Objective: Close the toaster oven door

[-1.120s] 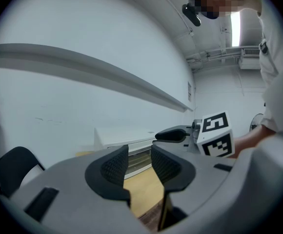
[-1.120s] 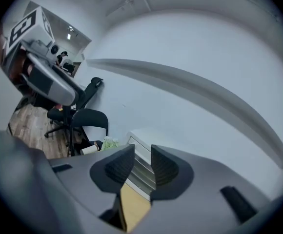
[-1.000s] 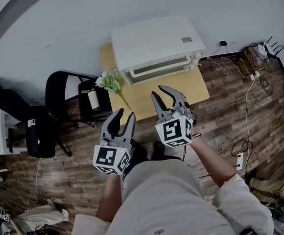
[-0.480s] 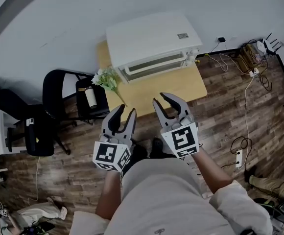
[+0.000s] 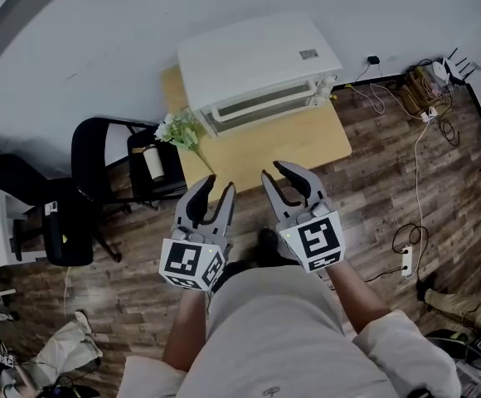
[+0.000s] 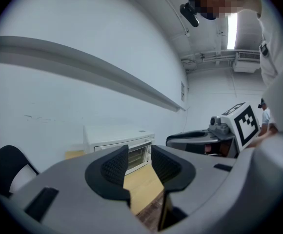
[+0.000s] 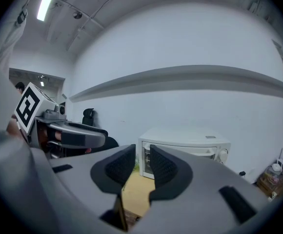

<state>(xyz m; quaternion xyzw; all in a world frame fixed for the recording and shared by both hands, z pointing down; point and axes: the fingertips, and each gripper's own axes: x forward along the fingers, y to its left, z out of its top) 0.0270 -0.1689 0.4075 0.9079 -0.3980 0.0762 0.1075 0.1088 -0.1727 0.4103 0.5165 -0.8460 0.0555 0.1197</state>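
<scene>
On the tabletop [image 5: 265,152] the toaster oven door [image 5: 261,106] looks shut, so left tool [image 5: 214,191] and right tool [image 5: 274,172] hang back, both part-open and empty; right's jaws just narrowed

Right tongs [image 7: 142,162], jaws apart, just been closing, empty; white toaster oven [image 7: 190,144] beyond

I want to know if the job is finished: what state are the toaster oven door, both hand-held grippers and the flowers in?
Toaster oven door: looks shut, flush with the oven front.
Left hand-held gripper: open, empty, short of the table.
Right hand-held gripper: open, empty; its jaws have just been closing slightly.
Flowers: lying on the table.
</scene>
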